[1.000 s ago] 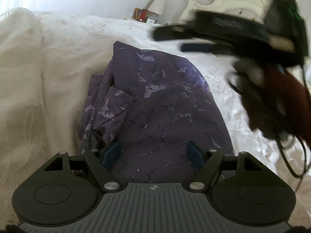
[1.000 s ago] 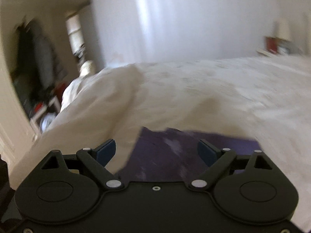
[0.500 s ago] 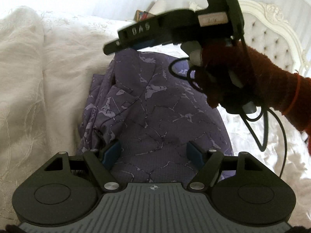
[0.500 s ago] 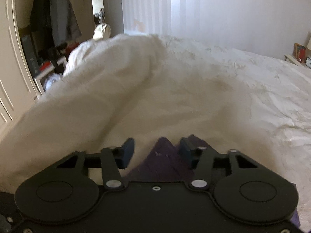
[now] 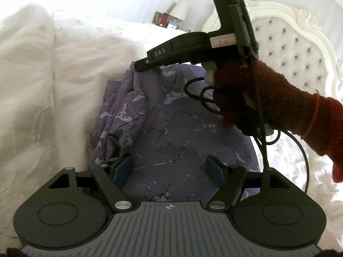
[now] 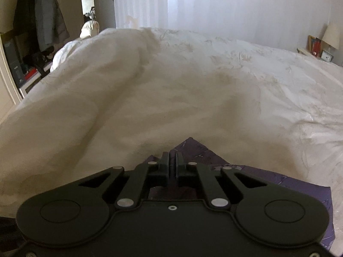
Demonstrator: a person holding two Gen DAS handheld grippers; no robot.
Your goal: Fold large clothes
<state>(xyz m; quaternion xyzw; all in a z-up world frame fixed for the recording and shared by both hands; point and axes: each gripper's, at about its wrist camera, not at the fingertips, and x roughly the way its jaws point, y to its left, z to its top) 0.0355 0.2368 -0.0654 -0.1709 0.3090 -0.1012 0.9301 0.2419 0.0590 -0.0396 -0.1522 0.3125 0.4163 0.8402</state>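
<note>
A purple patterned garment lies partly folded on the white bed. My left gripper is open just above its near edge, with blue pads on either side of the cloth. My right gripper, held by a hand in a red-brown glove, pinches the garment's far corner. In the right wrist view the right gripper is shut on a peak of the purple garment, lifted a little off the bed.
A bunched white duvet rises on the left of the garment. A tufted white headboard stands at the right. A nightstand with a lamp is at the back. Cables hang from the right gripper.
My right gripper swept in over the garment to its far corner and went from open to shut on the cloth. The left gripper stayed open in place.
</note>
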